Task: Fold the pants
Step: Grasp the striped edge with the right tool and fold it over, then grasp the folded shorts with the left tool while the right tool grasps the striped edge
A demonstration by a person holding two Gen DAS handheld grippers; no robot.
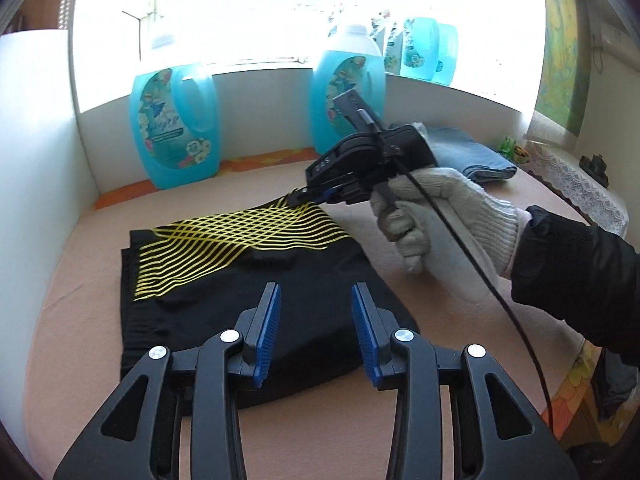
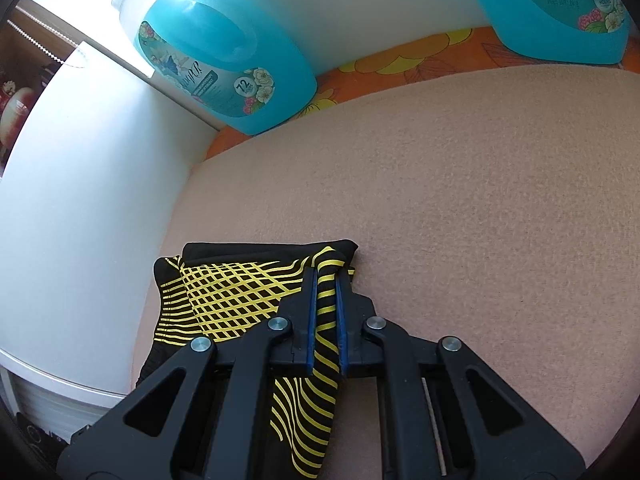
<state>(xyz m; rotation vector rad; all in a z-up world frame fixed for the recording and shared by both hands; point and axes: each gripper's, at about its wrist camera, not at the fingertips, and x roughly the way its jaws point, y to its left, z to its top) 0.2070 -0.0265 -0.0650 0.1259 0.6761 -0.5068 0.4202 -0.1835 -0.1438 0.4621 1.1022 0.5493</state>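
Black pants with a yellow wavy-line pattern lie folded on the beige table cover. My left gripper is open and empty, hovering over the near part of the pants. My right gripper, held by a white-gloved hand, is shut on the far right corner of the pants. In the right wrist view the yellow-striped cloth is pinched between the blue pads of my right gripper, and the rest of the pants lies to the left.
Two blue detergent bottles stand at the back by the white wall. A folded blue cloth lies at the back right. A white panel bounds the left side. A lace-edged surface is at right.
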